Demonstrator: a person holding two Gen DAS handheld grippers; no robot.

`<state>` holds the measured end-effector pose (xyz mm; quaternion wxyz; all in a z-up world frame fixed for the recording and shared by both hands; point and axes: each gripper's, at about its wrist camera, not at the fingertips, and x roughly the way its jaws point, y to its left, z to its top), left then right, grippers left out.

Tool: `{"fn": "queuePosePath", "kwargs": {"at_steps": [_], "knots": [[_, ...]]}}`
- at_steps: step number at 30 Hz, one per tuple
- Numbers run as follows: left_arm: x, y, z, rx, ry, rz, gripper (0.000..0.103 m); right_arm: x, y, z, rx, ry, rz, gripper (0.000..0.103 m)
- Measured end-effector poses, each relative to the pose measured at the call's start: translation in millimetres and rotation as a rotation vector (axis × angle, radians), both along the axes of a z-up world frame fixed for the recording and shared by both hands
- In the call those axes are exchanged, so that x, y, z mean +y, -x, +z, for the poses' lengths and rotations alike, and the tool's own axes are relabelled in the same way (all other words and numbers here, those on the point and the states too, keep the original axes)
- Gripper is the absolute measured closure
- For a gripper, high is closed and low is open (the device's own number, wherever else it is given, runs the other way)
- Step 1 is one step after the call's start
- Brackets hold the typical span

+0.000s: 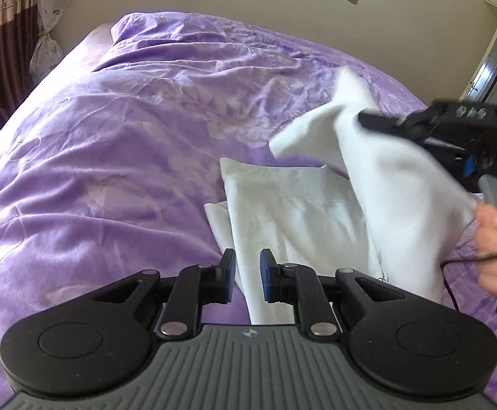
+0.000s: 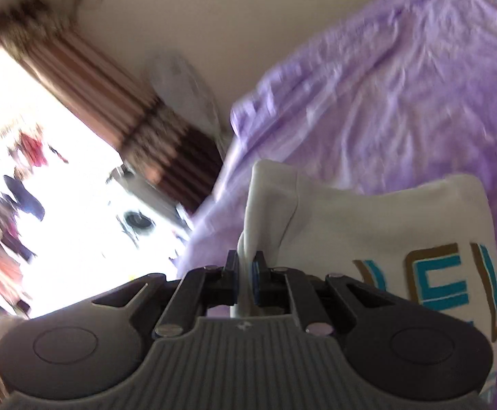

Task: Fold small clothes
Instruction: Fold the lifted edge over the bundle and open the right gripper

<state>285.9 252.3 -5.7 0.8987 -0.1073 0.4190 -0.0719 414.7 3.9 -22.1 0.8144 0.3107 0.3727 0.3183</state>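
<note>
Purple bedspread [image 1: 112, 171], one white garment [image 1: 299, 212], right claw [image 2: 245, 270] pinching it, left claw [image 1: 247, 275] parted, empty.

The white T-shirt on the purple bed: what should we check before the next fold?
1. Right hand-held gripper pinching the white T-shirt: ok.
2. Left hand-held gripper gripping cloth: not ok, open, cloth only between the jaws.
3. Part of the shirt lying flat on the purple bedspread: ok.
4. Lifted part smooth: not ok, bunched.
5. Printed letters facing inward: cannot tell.
</note>
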Motion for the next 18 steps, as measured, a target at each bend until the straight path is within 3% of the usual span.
{"fn": "queuePosePath", "kwargs": {"at_steps": [4, 8, 13, 18], "knots": [[-2, 0, -2, 0.013, -0.012, 0.0, 0.085, 43, 8, -17, 0.046, 0.169, 0.135, 0.1], [-1, 3, -3, 0.019, -0.029, 0.0, 0.085, 62, 14, -54, 0.145, 0.186, 0.175, 0.1], [7, 1, -1, 0.022, -0.011, 0.027, 0.085, 76, 19, -45, 0.123, 0.251, 0.201, 0.1], [6, 3, 3, 0.024, 0.015, 0.035, 0.085, 104, 21, -53, 0.091, 0.399, 0.253, 0.098]]}}
